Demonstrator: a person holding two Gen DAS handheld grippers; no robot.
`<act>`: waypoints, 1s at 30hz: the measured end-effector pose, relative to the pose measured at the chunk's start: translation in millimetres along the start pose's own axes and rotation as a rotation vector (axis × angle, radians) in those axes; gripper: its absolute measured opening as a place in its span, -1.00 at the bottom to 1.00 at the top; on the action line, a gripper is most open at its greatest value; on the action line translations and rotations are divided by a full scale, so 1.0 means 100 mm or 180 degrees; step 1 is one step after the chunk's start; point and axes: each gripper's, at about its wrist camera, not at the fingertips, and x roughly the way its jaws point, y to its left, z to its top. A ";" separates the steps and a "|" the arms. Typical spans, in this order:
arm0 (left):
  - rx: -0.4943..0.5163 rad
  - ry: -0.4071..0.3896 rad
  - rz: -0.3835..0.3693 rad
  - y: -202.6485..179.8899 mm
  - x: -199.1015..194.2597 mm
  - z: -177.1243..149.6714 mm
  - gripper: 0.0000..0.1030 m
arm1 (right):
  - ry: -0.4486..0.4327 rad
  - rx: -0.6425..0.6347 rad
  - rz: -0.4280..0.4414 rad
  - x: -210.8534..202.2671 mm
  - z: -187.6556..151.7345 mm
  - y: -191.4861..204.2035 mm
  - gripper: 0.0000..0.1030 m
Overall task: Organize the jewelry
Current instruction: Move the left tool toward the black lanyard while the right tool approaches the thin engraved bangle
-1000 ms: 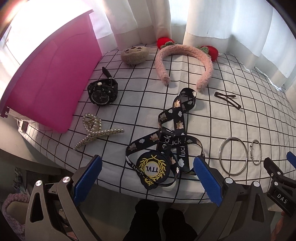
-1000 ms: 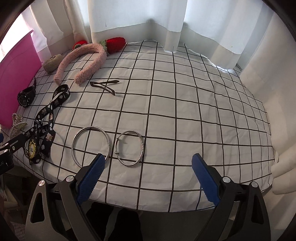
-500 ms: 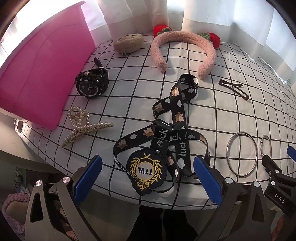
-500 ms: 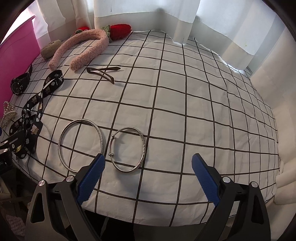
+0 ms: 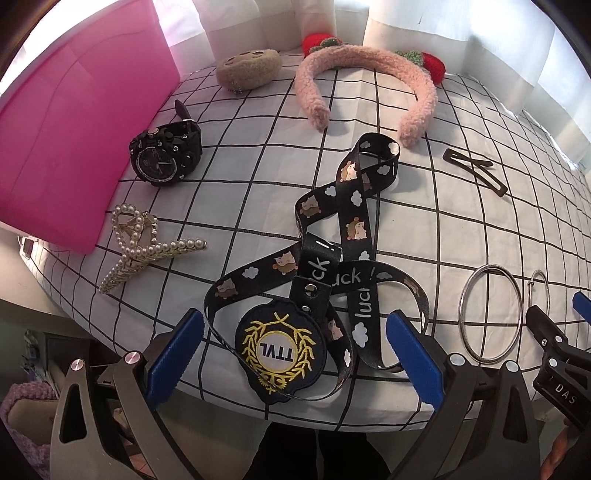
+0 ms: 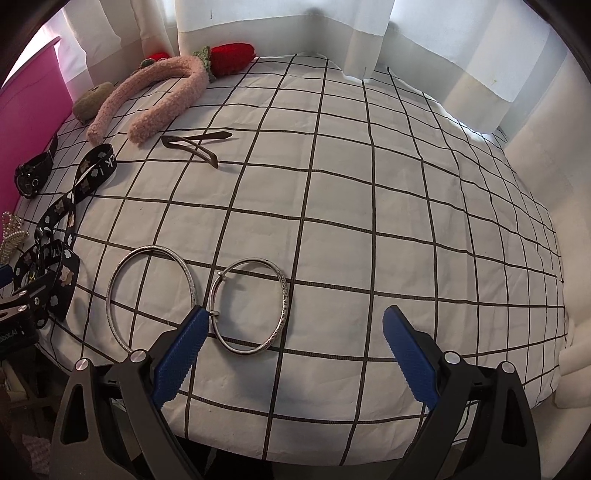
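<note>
While both hand-held grippers (image 5: 295,354) (image 6: 291,354) gape wide, woven lanyard (image 5: 332,251), two round silver bangles (image 6: 247,306), fuzzy pink headband (image 5: 369,70)

A home, likely a bedroom, is suggested: a grid-patterned sheet (image 6: 369,229) is spread over a soft surface, pale curtains (image 6: 280,26) hang along its far edge, and a watch (image 5: 164,157) and headband (image 5: 369,70) are laid out.

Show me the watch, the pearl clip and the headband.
watch (image 5: 157,164), left wrist view, on its dial
pearl clip (image 5: 147,254), left wrist view, where its arms cross
headband (image 5: 365,61), left wrist view, top of the arch
</note>
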 end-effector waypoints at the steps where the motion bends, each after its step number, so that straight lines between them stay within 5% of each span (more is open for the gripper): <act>1: 0.0001 0.0007 -0.0001 0.00 0.01 0.01 0.89 | 0.0015 0.0013 0.0020 0.01 0.01 -0.02 0.75; 22: -0.0145 0.0081 -0.0168 0.05 0.15 0.02 0.87 | 0.0062 0.0113 0.0120 0.10 0.03 -0.08 0.80; 30: 0.0151 -0.0028 -0.0174 -0.14 0.01 -0.02 0.25 | 0.0050 0.0130 0.0157 0.09 0.01 -0.08 0.77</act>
